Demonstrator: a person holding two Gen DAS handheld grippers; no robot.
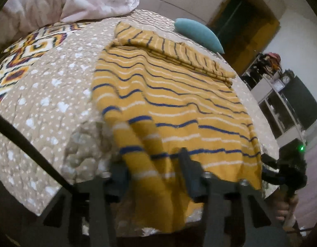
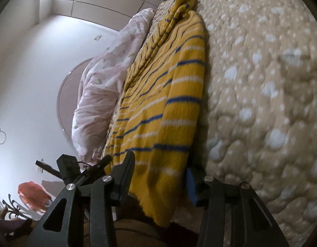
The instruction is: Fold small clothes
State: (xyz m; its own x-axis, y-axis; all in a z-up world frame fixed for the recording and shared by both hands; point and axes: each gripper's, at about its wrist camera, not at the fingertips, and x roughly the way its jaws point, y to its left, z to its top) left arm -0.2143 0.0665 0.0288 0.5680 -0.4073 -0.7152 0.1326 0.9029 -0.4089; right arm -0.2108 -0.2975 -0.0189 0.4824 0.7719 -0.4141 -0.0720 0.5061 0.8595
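A mustard-yellow knitted garment [image 1: 168,103] with blue and white stripes lies spread on the bed, its far part folded over into a band [image 1: 174,51]. Its near hem hangs over the bed's front edge. My left gripper [image 1: 152,170] has its jaws apart, with the hem's left corner lying between them. My right gripper [image 2: 158,175] also has its jaws apart, with the hem's right corner [image 2: 158,144] between the fingers. The right gripper also shows in the left wrist view [image 1: 286,170], at the garment's right corner.
The bed carries a beige quilted cover [image 1: 45,107] with white dots. A pink duvet [image 1: 76,0] is piled at the far side and a teal pillow [image 1: 199,33] lies behind the garment. A shelf unit [image 1: 282,103] stands to the right.
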